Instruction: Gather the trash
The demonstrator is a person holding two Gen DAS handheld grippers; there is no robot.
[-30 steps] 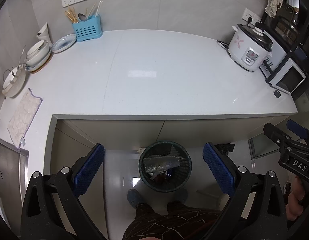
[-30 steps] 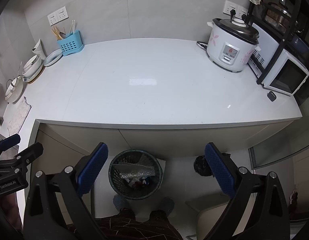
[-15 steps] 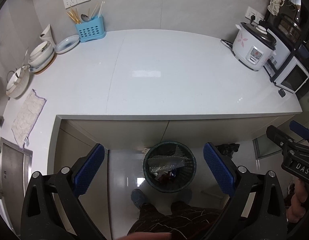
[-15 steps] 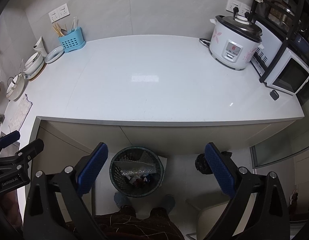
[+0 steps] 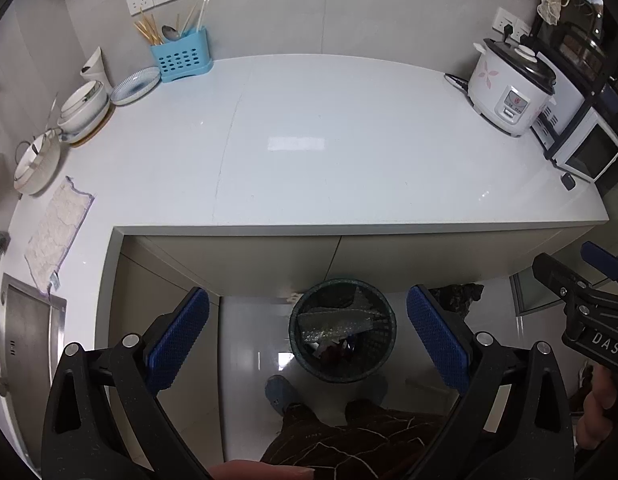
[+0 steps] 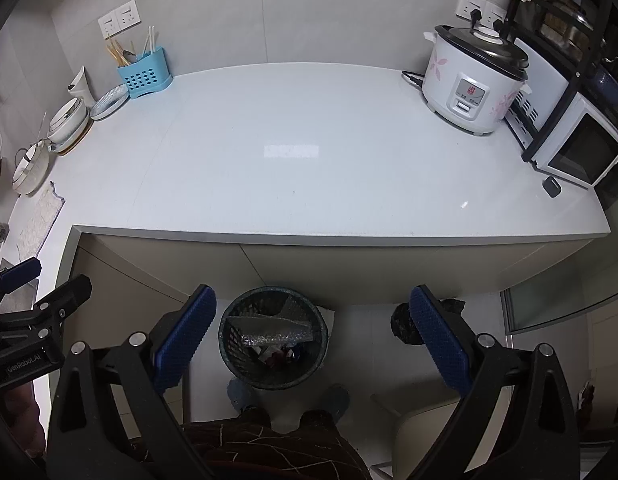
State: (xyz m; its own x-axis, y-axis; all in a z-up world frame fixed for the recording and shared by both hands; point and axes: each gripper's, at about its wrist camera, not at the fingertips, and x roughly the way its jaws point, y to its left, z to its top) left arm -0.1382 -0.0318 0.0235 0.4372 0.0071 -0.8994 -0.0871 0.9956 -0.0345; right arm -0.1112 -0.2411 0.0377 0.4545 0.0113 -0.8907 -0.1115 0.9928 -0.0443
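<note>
A dark mesh waste bin (image 5: 342, 340) (image 6: 273, 338) stands on the floor below the white counter's front edge, holding a silvery wrapper (image 5: 335, 325) (image 6: 271, 330) and other scraps. My left gripper (image 5: 307, 336) hangs open high above the bin, nothing between its blue pads. Just as high, my right gripper (image 6: 309, 338) is open and empty too, with the bin below its left finger. Each gripper shows at the edge of the other's view. The white counter (image 5: 329, 140) (image 6: 309, 148) carries no loose trash that I can see.
A rice cooker (image 6: 471, 80), a microwave (image 6: 577, 148) and a rack stand at the counter's right end. At the left are a blue utensil holder (image 5: 183, 56), bowls (image 5: 83, 108), a cloth (image 5: 57, 232) and a sink (image 5: 25, 336). A black bag (image 6: 407, 324) lies right of the bin. The person's feet are beside it.
Both grippers have risen and drawn back a little, so the counter and bin sit slightly lower and smaller in view. Both stay open and empty.
</note>
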